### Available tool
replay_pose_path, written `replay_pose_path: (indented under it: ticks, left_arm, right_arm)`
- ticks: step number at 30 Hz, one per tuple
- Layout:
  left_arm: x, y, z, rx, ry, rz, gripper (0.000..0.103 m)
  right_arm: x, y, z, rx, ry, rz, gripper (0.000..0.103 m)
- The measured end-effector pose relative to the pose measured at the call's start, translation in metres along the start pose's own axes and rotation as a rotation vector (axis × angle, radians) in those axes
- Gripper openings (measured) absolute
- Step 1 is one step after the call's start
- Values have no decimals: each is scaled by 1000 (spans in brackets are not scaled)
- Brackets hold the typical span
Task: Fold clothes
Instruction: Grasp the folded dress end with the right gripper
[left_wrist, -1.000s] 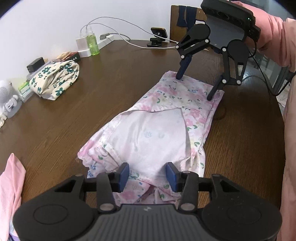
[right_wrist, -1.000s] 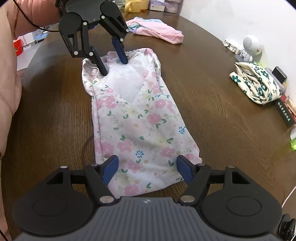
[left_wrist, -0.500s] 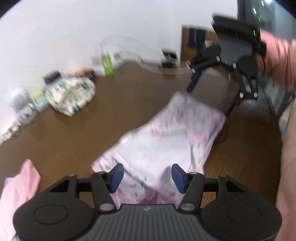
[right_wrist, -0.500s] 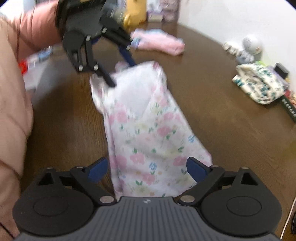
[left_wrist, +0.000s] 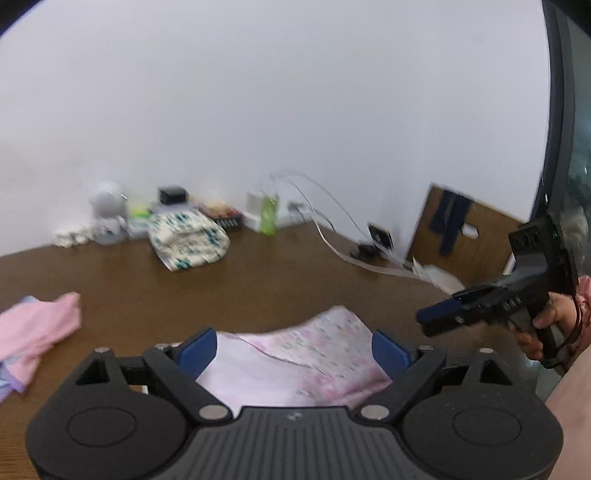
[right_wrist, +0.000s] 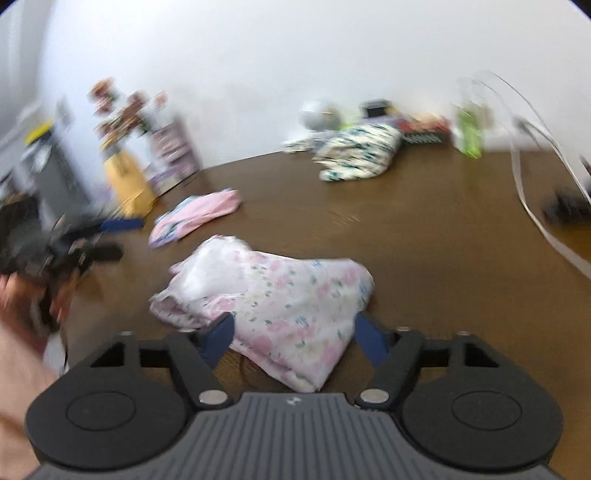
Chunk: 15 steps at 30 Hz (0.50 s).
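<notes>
Left gripper (left_wrist: 293, 349) spread | right gripper (right_wrist: 291, 334) spread (both blurred) | floral garment (right_wrist: 273, 295) bunched between | bare table (right_wrist: 424, 229) beyond

Count, on one table (right_wrist: 424, 221): three garments — one floral pink garment (right_wrist: 280, 302), one plain pink garment (right_wrist: 199, 210), one white garment with dark green flowers (right_wrist: 358, 155). One green bottle (left_wrist: 267, 216). Two hand-held grippers: left hand-held gripper (left_wrist: 293, 349), right hand-held gripper (right_wrist: 291, 334).
</notes>
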<state>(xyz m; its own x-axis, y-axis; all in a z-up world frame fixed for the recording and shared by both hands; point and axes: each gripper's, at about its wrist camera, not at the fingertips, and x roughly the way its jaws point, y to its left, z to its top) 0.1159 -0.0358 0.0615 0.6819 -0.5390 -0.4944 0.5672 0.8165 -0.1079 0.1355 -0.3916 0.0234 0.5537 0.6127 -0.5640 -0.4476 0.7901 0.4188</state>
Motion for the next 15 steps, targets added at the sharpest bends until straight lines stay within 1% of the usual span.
replay_pose_path:
  ticks: [1, 3, 4, 5, 6, 8, 12, 15]
  left_arm:
    - [8, -5, 2, 14, 25, 0, 78]
    - [24, -12, 2, 30, 61, -4, 53]
    - [35, -15, 4, 35, 78, -15, 47]
    - [45, -18, 6, 43, 94, -26, 36]
    - [54, -20, 6, 59, 108, -37, 28]
    - [71, -26, 6, 96, 137, -40, 22]
    - [104, -37, -2, 195, 211, -25, 22]
    - [120, -37, -10, 223, 255, -19, 20]
  right_arm:
    - [3, -4, -4, 41, -5, -3, 53]
    - [9, -11, -12, 118, -16, -10, 38]
    - [11, -14, -14, 146, -21, -12, 36]
    - [14, -16, -16, 173, -26, -14, 33]
    - [17, -19, -18, 200, -31, -15, 33]
    - [25, -24, -20, 239, -37, -33, 32]
    - [44, -34, -25, 291, -19, -44, 33]
    - [51, -37, -27, 309, -13, -40, 33]
